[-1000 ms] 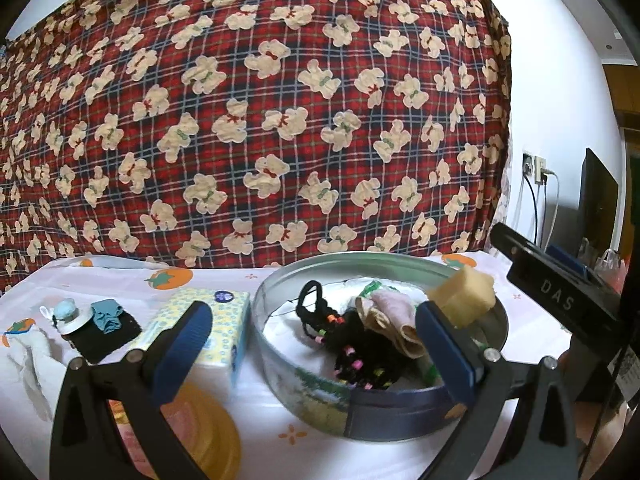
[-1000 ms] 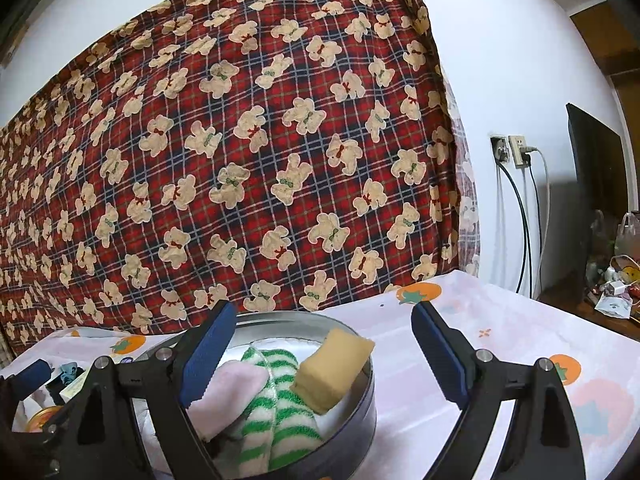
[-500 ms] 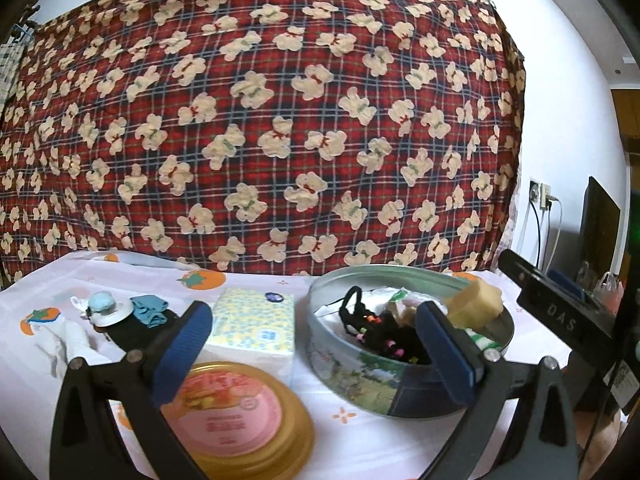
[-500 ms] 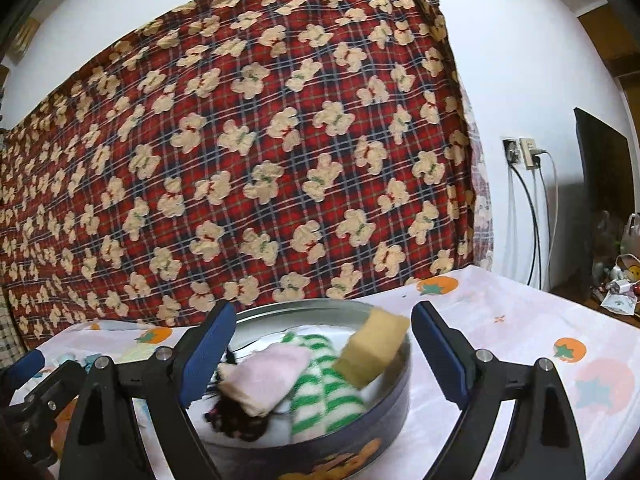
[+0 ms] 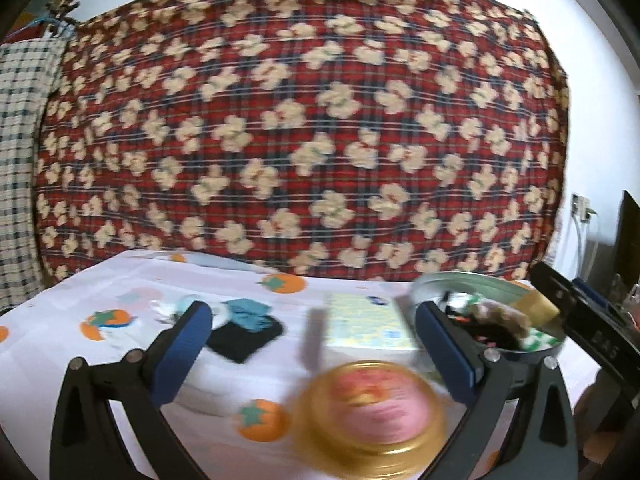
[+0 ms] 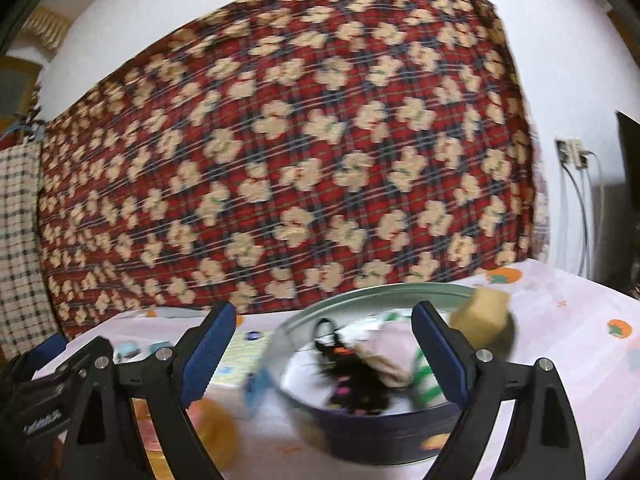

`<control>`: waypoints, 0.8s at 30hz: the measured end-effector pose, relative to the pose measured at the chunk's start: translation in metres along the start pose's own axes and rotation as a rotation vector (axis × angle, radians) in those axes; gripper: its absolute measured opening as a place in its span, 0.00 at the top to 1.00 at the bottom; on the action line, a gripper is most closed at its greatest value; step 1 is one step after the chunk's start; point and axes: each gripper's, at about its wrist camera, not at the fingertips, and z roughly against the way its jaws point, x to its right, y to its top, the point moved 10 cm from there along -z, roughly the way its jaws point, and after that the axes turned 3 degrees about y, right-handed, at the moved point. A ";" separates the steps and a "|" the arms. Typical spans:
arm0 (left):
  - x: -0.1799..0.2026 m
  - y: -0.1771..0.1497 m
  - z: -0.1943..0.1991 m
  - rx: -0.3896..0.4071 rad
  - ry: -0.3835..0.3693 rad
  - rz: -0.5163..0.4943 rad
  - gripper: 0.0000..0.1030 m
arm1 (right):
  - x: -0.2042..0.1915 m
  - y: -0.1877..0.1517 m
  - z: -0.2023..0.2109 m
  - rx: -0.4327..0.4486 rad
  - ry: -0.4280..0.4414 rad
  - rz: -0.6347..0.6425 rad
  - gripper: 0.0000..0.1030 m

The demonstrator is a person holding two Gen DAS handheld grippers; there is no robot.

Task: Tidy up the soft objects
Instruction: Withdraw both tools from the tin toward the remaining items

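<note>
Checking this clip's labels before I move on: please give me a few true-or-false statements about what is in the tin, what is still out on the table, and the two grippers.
1. The yellow sponge leans on the rim of the round tin. True.
2. The left gripper is clamped on the tissue pack. False: its jaws stand open with nothing between the pads.
3. A black cloth and a teal cloth lie on the table outside the tin. True.
4. The tin is empty. False: it holds black hair ties, a pink cloth and a green-striped sock.
5. The right gripper is open. True.
</note>
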 end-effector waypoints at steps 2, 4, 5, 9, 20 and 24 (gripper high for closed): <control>-0.019 0.000 -0.001 -0.003 0.027 0.010 0.00 | -0.019 -0.002 -0.001 0.002 0.025 0.021 0.12; -0.042 0.000 -0.002 -0.010 0.058 0.027 0.00 | -0.041 -0.004 -0.001 0.003 0.058 0.034 0.12; -0.050 0.000 -0.003 -0.014 0.067 0.036 0.00 | -0.049 -0.005 -0.001 0.002 0.070 0.038 0.12; -0.090 -0.001 -0.005 -0.030 0.119 0.067 0.00 | -0.080 -0.011 -0.005 -0.014 0.120 0.031 0.12; -0.209 0.002 0.003 -0.039 0.369 0.023 0.00 | -0.197 -0.046 -0.028 -0.161 0.335 0.008 0.12; -0.257 -0.002 0.006 -0.074 0.500 0.023 0.00 | -0.240 -0.065 -0.046 -0.261 0.409 0.039 0.12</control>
